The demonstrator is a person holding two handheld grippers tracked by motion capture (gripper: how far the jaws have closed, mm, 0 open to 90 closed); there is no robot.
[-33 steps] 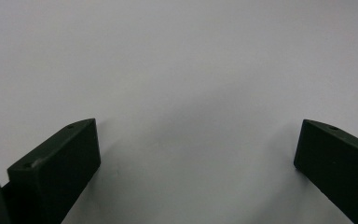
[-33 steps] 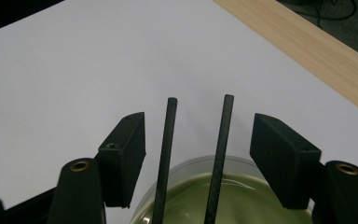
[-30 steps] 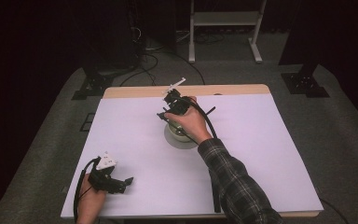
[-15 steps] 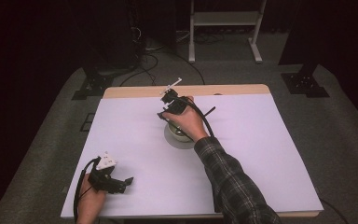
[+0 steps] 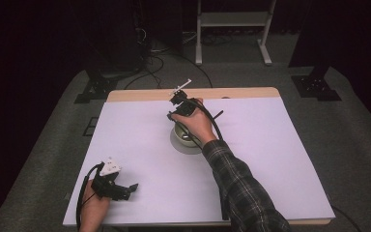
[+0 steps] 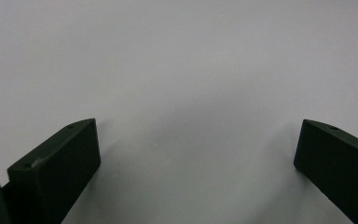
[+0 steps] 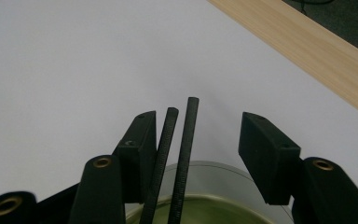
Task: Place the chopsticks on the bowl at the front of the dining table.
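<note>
Over the bowl (image 7: pixel 205 205), the right gripper (image 7: pixel 193 135) has been closing its jaws around two chopsticks (image 7: pixel 182 154), not yet pinched; next, squeeze and lift. At seven o'clock, the left gripper (image 6: pixel 196 140) rests wide open, empty.

Overall light: white table cover (image 5: pixel 270 159) evenly and brightly lit from above; room beyond it falls to near black.
Shadows, high view: soft and short under the right hand (image 5: pixel 195 123).
Shadows, left gripper view: faint grey smudges on the cover beside the black jaws.
Glare: none; the cover reads slightly lilac.
Focus, right gripper view: two black sticks (image 7: pixel 177 154) fairly sharp, nearest gripper parts blurred.
Sharpness, high view: soft, fine detail lost.
</note>
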